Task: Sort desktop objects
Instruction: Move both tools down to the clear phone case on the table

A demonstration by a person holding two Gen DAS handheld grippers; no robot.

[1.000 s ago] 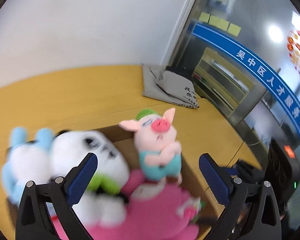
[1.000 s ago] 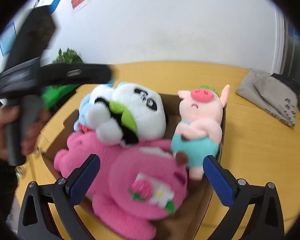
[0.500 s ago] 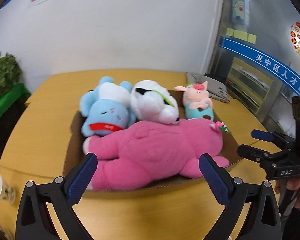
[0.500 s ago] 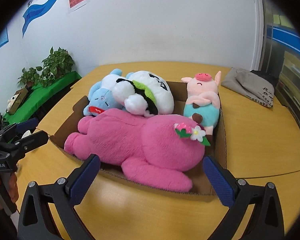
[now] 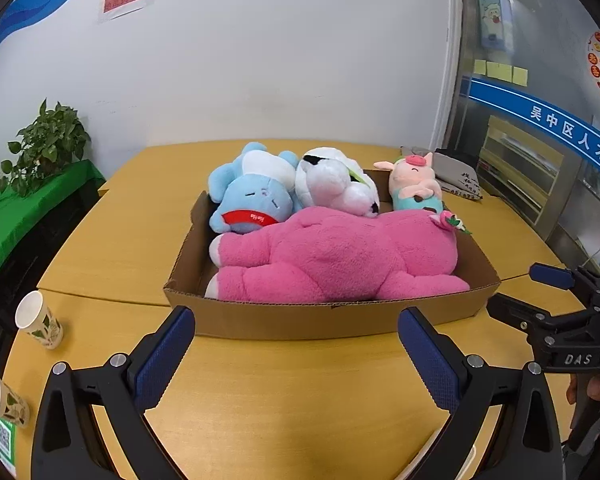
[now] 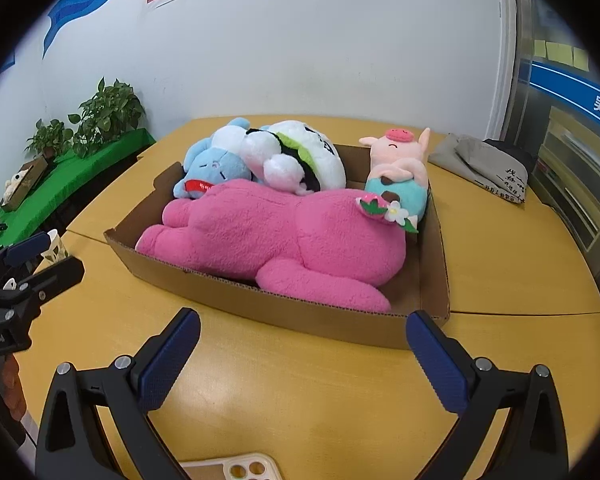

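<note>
both views are bright and evenly lit, with soft, diffuse light from above. the yellow surface [image 5: 300, 400] carries a pale sheen close to the lens in both views, and shadows are weak: only a thin dark band under the cardboard box [image 6: 284, 312] and dimness inside its walls. both pictures are sharp, with no motion blur; plush fibres read clearly. strong fisheye bending curves the wall and the surface edges, and black vignette fills the corners. the glass partition [image 5: 540, 128] at right shows mild reflections.
</note>
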